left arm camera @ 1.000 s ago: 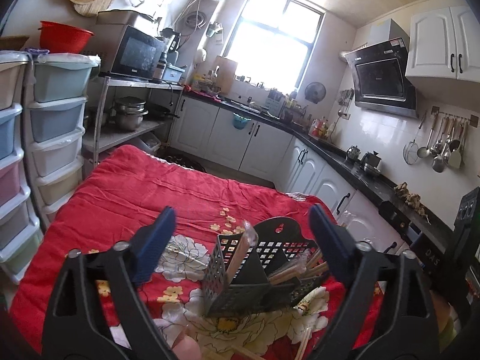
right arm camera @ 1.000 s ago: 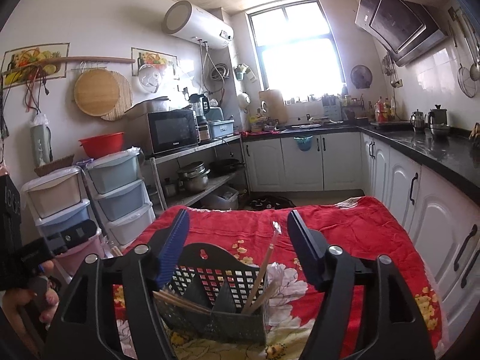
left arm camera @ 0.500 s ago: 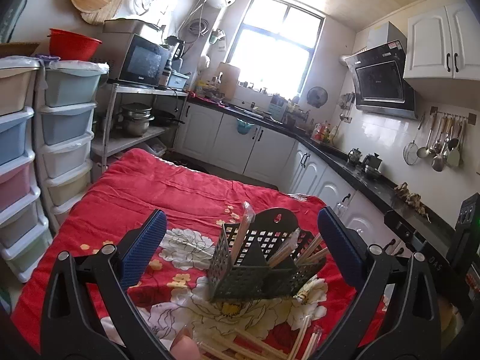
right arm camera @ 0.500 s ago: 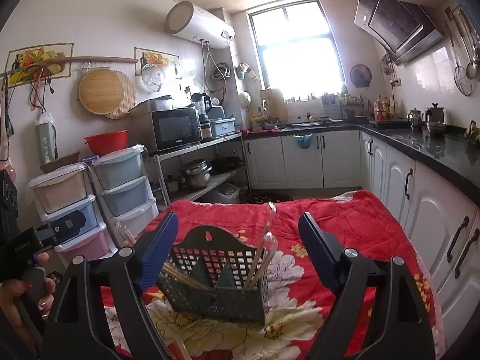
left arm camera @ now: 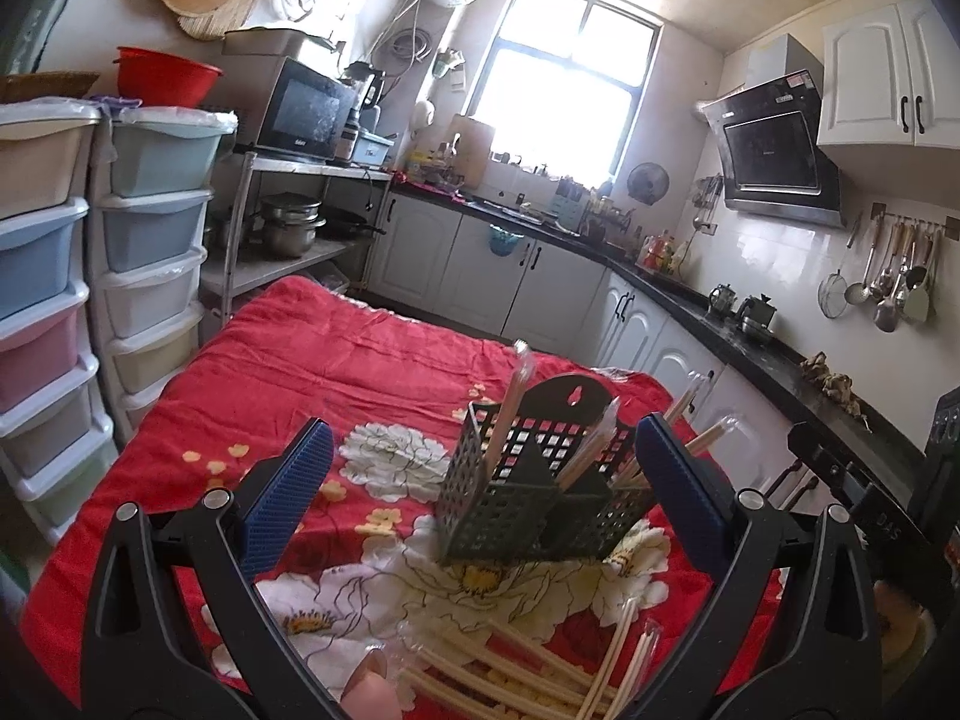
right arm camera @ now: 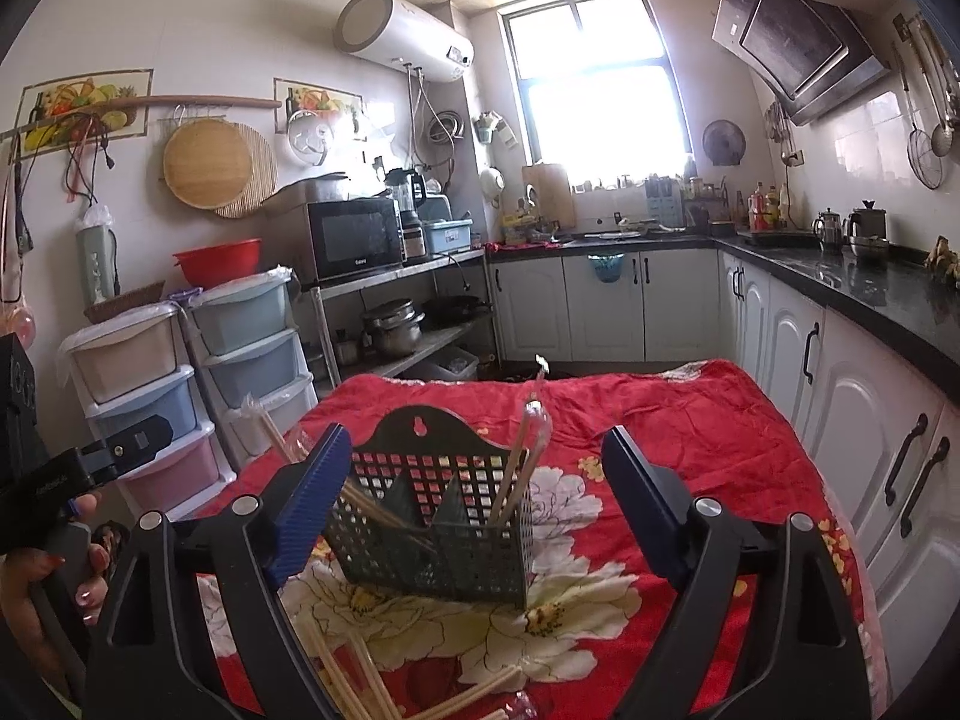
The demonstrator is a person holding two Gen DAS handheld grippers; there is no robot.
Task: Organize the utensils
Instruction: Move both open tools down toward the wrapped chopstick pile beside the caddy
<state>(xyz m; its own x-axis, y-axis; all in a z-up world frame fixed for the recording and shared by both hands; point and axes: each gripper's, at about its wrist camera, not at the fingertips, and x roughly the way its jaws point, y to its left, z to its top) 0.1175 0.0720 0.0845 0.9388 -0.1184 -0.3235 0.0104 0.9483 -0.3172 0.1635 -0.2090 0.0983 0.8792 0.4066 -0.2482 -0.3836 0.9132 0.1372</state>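
Chopsticks (left arm camera: 510, 669), loose, are seen at about 6 o'clock below the left tongs (left arm camera: 483, 495), long axes fanned roughly toward 10 o'clock. Left tongs spread wide, nothing between. The basket (left arm camera: 540, 495) stands at 12 o'clock on the table (left arm camera: 360, 360). Right tongs (right arm camera: 477, 498), just opened further, are empty; neither hand is judged clearly nearer.

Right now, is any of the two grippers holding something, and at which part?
Nothing is held. The left gripper and the right gripper both stand open; the right one's jaws have just been opening. The dark utensil basket sits untouched on the red cloth.
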